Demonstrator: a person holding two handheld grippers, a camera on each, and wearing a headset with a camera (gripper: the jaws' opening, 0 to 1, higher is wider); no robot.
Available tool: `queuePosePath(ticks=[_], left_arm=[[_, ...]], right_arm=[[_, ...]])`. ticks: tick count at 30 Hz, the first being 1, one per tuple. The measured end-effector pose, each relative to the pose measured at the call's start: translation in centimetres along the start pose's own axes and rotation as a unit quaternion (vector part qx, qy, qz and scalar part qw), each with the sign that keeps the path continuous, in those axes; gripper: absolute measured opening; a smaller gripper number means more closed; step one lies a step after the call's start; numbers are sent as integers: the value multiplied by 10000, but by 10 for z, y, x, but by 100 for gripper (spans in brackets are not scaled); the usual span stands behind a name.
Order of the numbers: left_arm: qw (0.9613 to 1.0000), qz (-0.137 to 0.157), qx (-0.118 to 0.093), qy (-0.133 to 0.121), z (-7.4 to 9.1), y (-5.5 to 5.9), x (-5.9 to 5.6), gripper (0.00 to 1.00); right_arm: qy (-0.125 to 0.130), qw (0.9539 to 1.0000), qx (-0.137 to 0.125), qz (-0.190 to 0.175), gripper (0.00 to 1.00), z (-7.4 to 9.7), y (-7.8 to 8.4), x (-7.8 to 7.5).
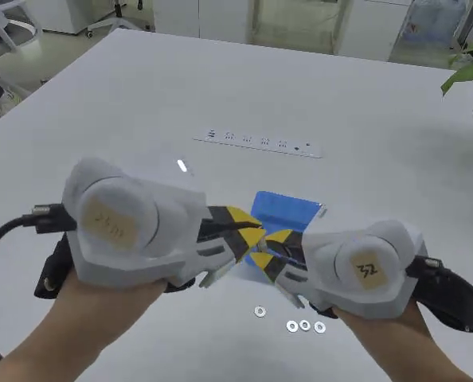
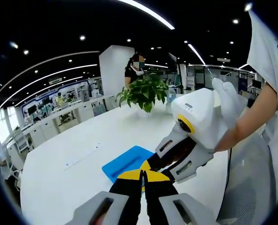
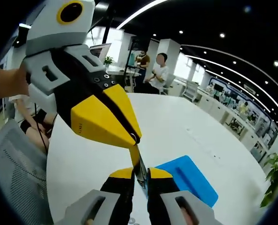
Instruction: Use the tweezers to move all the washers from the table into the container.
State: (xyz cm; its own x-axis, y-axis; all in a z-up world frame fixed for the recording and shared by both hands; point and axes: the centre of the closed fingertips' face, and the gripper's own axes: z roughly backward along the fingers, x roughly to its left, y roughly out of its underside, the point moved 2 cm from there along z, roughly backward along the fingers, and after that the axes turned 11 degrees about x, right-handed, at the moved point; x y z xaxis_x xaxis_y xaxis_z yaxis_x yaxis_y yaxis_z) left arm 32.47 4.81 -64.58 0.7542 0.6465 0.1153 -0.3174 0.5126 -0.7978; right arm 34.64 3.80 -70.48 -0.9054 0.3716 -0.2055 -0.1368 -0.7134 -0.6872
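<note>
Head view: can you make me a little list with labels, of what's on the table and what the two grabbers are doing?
table: white and wide
washers: four showing, lying on the table, outside the container
container: blue, flat on the table, just beyond the grippers
tweezers: off the table, between the two grippers
left gripper: shut on the tweezers
right gripper: jaws close on either side of the tweezers; a grip cannot be told
</note>
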Motion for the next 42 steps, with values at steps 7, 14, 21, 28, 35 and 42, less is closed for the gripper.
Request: queuePosePath(ticks=[7,14,21,28,35,42], left_arm=[[9990,-233,367,124,-13,19,-10,0],[9945,-634,772,309,-24,33,-19,0],[9929,-649,875,474,-34,37,-19,0],[9916,-679,952,553,-41,41,-22,0],[9927,-584,897,555,-41,39,-21,0],[9939,-510,828,525,-42,37,-22,0]], right_arm=[[-228,9995,228,-71,6,-15,18,15],[-371,9982,422,-185,6,-26,34,23],[-465,9968,523,-389,6,-30,44,22],[-481,9962,589,-432,6,-33,51,23],[-464,9963,546,-481,6,-34,51,22],[-444,9967,551,-400,4,-34,53,22]])
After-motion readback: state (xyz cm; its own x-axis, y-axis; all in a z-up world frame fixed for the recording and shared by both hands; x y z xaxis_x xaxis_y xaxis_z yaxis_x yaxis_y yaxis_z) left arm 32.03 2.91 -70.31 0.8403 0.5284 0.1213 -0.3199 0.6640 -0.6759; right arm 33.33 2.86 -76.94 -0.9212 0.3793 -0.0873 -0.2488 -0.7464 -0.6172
